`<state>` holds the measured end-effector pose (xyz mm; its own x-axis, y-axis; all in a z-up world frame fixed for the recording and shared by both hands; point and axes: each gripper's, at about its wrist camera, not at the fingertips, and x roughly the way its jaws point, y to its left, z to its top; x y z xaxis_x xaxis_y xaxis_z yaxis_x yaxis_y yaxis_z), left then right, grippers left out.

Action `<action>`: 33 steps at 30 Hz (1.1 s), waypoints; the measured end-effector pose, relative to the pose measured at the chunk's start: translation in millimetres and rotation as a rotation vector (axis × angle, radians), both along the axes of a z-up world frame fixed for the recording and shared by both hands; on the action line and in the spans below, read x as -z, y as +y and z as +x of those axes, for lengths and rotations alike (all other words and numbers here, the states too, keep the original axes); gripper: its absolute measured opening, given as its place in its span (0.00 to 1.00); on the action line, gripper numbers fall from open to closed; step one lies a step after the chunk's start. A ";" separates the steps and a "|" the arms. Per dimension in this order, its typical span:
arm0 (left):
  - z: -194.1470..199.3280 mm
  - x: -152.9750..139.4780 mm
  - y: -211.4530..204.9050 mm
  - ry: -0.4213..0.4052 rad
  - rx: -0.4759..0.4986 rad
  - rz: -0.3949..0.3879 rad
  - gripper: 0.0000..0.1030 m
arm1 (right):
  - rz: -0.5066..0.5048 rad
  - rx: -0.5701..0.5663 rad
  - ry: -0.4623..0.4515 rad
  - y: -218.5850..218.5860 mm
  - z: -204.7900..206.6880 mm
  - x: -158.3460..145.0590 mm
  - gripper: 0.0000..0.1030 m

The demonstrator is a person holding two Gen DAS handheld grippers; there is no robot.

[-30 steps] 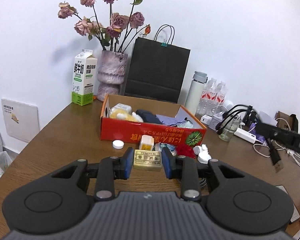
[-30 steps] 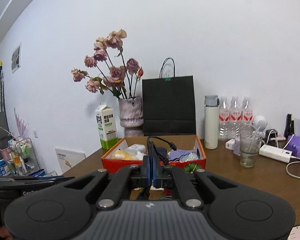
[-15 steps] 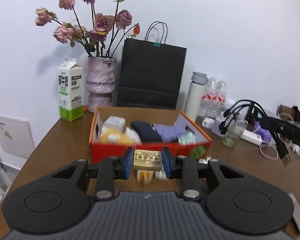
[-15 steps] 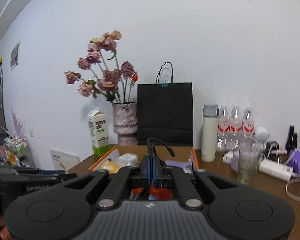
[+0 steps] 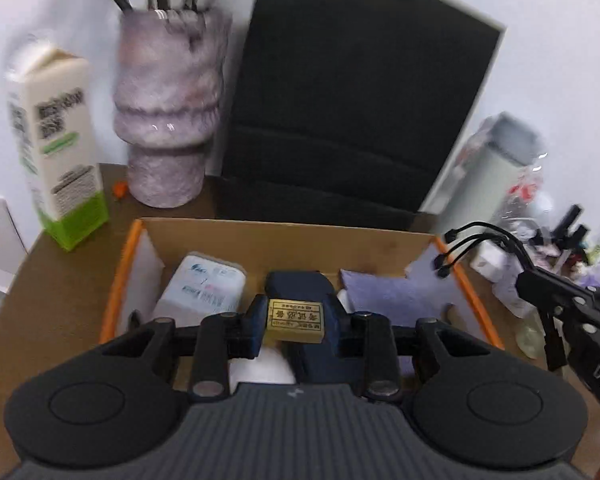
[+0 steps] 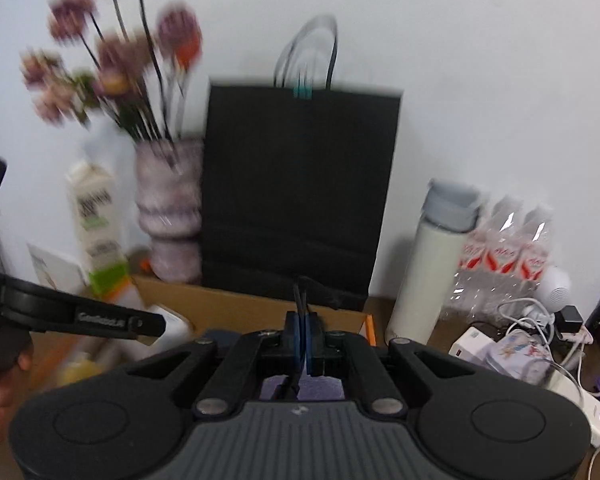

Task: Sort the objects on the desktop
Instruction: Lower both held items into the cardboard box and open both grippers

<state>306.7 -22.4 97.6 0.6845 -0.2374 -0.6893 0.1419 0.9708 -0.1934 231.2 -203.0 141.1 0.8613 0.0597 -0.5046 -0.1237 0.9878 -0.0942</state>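
Gold-coloured, the small labelled block sits clamped between the blue pads of the left gripper, held over the open cardboard box above a dark blue item inside it. The right gripper is pinched tight on a black multi-headed cable (its plugs hang over the box's right edge). Behind the box, at the table's back edge, stands a black paper bag.

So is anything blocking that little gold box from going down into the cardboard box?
Nothing visible bars the way. The gold box, gripped by the left fingers, hangs over the open cardboard box; below lie a dark blue item and a white packet.
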 end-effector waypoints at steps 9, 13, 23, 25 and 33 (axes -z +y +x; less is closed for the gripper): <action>47.0 53.4 -16.2 0.078 0.009 0.149 0.31 | -0.011 -0.001 0.221 10.5 86.1 79.6 0.02; 52.0 53.6 -17.5 0.090 0.012 0.168 0.40 | 0.067 -0.026 0.314 8.6 102.0 94.0 0.09; 23.7 19.6 3.5 0.066 -0.042 0.203 0.64 | 0.123 0.029 0.289 -15.4 80.6 52.2 0.46; 11.9 10.6 5.2 0.070 -0.060 0.222 0.71 | 0.126 0.037 0.273 -18.9 71.4 39.6 0.51; -44.5 -26.1 19.7 0.038 -0.087 0.212 0.91 | 0.115 0.035 0.230 -22.4 9.6 4.4 0.57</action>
<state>262.3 -2.7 123.7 0.6690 -0.0257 -0.7428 0.0522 0.9986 0.0126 240.8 -225.4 136.7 0.7272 0.1003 -0.6791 -0.0942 0.9945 0.0460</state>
